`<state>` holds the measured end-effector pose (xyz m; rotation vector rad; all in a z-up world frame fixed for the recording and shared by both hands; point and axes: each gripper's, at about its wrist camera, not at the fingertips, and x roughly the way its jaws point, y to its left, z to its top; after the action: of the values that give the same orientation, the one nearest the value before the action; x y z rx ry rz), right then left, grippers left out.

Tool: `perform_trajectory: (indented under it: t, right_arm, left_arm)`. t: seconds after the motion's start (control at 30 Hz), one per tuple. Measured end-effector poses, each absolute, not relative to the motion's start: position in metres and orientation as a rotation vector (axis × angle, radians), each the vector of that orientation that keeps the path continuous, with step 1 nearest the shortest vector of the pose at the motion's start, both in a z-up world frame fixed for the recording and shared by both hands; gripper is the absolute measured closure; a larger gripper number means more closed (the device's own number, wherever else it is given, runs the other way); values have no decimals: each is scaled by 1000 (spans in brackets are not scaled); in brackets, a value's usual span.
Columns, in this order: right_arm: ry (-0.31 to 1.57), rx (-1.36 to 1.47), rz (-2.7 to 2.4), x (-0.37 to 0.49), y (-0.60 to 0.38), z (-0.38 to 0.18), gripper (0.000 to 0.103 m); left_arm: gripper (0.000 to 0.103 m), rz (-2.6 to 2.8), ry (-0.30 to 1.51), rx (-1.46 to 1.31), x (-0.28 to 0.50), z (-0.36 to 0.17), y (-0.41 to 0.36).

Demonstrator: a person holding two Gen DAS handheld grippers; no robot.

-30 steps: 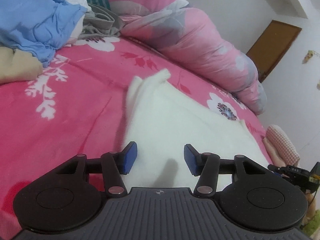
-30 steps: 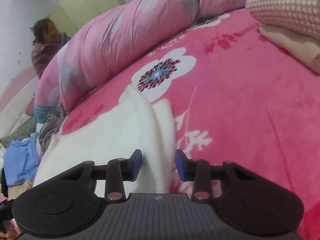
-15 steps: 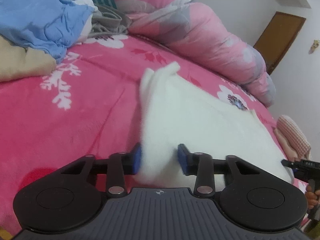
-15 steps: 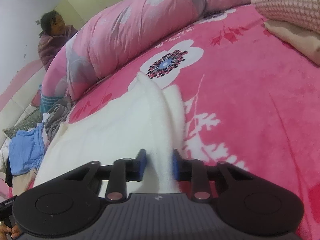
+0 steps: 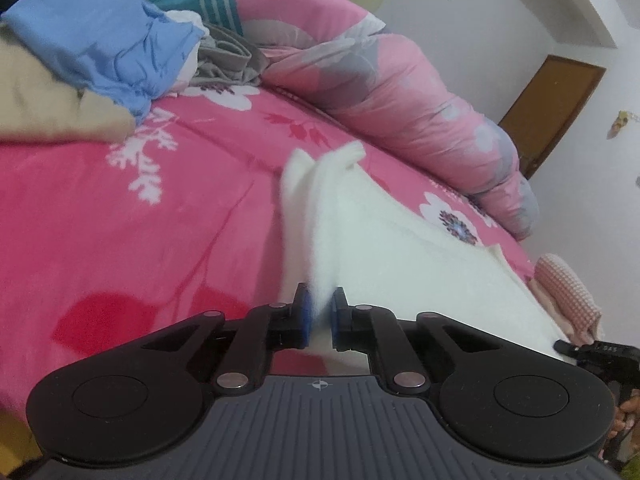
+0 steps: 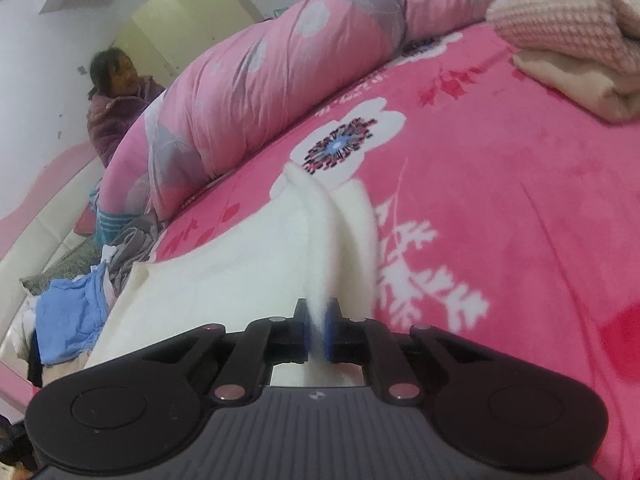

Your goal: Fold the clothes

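Observation:
A white fleecy garment [image 5: 400,256] lies spread on the pink flowered bed cover [image 5: 120,240]. My left gripper [image 5: 319,312] is closing on the garment's near left edge; the blue pads pinch a raised ridge of cloth. In the right wrist view the same garment [image 6: 224,280] runs off to the left. My right gripper [image 6: 319,324] is closing on the near right edge, with a fold of white cloth pressed between its pads. Both pinched edges stand a little above the cover. The far corners still rest on the bed.
A rolled pink quilt [image 5: 380,92] lies along the bed's far side. A pile of loose clothes with a blue piece [image 5: 100,32] sits at the left. Folded clothes [image 6: 580,48] are stacked at the right. A person [image 6: 120,96] sits beyond the quilt. A brown door [image 5: 552,108] stands behind.
Both grippers went from open over the white garment to pinched on its near edges. The cloth now rises in a ridge between each pair of pads.

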<state>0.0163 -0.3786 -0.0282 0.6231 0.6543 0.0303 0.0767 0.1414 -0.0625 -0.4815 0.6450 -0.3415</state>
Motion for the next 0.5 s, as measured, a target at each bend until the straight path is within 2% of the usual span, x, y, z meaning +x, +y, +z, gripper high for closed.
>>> perform_trajectory:
  t: [0.17,0.27,0.33,0.4,0.5]
  right_arm:
    - [680,635,24,16,-383,-39,95]
    - [699,700,23,20,-390,-49,94]
    - [693,733,33,19,-392,-51,93]
    - [685,758,42,18,-394,-53,92]
    - [678,784,43,18,-395,-56,92]
  left_arm:
    - [95,-357,673,-507,79,-74,147]
    - [91,-365,677,-513,83,-73,149]
    - [77,-363,665,-491,86,-67,148]
    - [73,-360,657,-468,92,-62,144]
    - [73,-359,671,-455,105,-62,138]
